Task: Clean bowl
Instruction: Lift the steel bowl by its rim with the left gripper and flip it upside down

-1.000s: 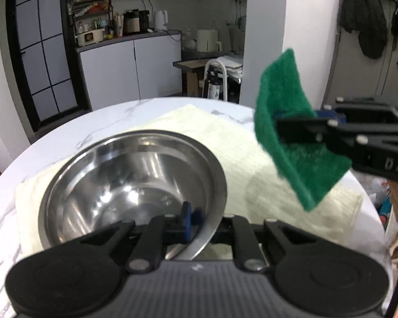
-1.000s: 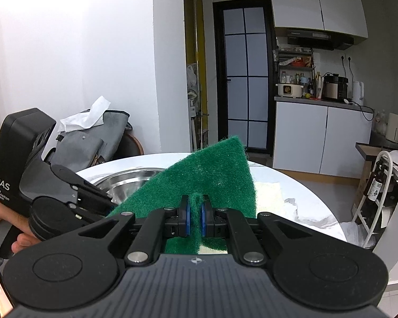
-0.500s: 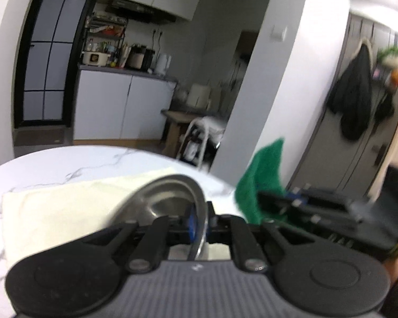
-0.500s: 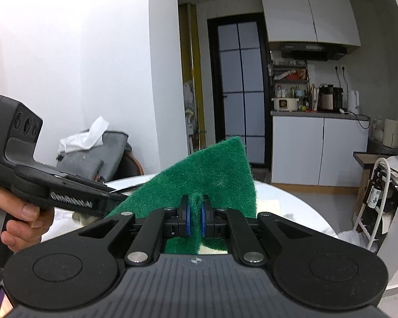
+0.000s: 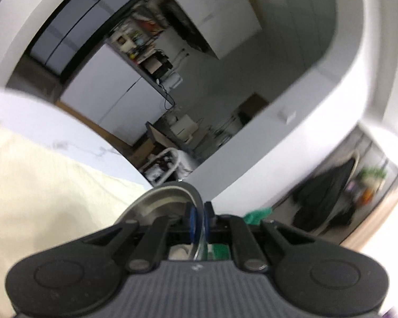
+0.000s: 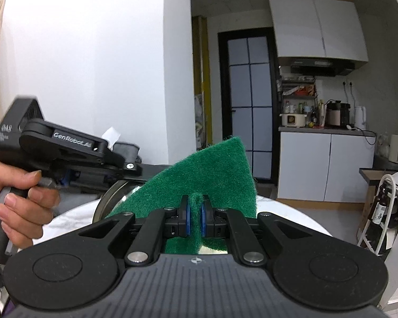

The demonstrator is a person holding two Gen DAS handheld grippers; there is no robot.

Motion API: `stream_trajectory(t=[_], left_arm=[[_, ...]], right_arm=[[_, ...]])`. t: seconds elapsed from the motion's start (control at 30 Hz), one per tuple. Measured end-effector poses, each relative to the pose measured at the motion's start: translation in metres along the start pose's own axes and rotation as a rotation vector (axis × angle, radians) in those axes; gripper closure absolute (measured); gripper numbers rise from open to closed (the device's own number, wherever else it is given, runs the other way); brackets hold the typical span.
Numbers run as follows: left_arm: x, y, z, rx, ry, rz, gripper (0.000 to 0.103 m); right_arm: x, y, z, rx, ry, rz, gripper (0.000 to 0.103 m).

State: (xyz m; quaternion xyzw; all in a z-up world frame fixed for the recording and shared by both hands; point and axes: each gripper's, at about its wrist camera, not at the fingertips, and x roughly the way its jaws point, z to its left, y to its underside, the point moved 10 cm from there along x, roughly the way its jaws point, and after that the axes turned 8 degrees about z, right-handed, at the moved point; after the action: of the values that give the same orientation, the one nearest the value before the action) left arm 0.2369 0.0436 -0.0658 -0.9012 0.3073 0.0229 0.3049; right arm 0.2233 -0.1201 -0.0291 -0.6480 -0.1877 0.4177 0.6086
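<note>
While the left wrist view is blurred and rolled hard to one side, the grip reads clearly: the left gripper point(image 5: 198, 218) has its jaws nipped narrow on the rim of the steel bowl point(image 5: 161, 202), which stands on edge, tipped off the cream mat point(image 5: 39, 185) at 9 o'clock. My read is that it's held up so the inside faces the scrub pad. A scrap of green pad point(image 5: 256, 216) shows at 3 o'clock of the fingers, just beside the bowl. The marble table point(image 5: 26, 111) runs out toward 10 o'clock.

Right wrist view: the right gripper point(image 6: 195, 218) is pinched tight on a fold of the green pad point(image 6: 212, 180), most of it fanning up toward 12 o'clock, free to wipe. The bowl point(image 6: 111, 198) sits at 9 o'clock of the pad, rim up, partly hidden behind it; I can't tell whether they touch. The left gripper point(image 6: 135, 168) comes in from 9 o'clock roughly level, its jaws hidden from this side. The person's left hand point(image 6: 21, 206) is wrapped round its handle, index finger on the trigger. The right gripper points level, straight ahead over the table point(image 6: 286, 212).
</note>
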Motion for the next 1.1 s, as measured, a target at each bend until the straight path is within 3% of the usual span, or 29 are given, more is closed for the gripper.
stream_trajectory(t=[0.17,0.43,0.63,0.87,1.1], left_arm=[[-0.005,-0.005,0.019,-0.086,0.02,-0.022,0.096],[-0.009,-0.003,0.017,-0.062,0.024,-0.001,0.096],[-0.01,0.0,0.019,-0.032,0.009,0.021,0.084],[-0.013,-0.004,0.021,-0.065,0.03,-0.004,0.094],[-0.01,0.001,0.014,-0.027,0.043,0.029,0.096]], right_arm=[[-0.001,-0.002,0.004,-0.007,-0.011,-0.012,0.095],[0.017,0.006,0.024,-0.073,-0.027,0.045,0.095],[0.028,0.006,0.034,-0.09,-0.048,0.071,0.095],[0.025,0.0,0.052,-0.125,-0.083,0.053,0.095],[0.02,-0.001,0.079,-0.203,-0.17,0.026,0.095]])
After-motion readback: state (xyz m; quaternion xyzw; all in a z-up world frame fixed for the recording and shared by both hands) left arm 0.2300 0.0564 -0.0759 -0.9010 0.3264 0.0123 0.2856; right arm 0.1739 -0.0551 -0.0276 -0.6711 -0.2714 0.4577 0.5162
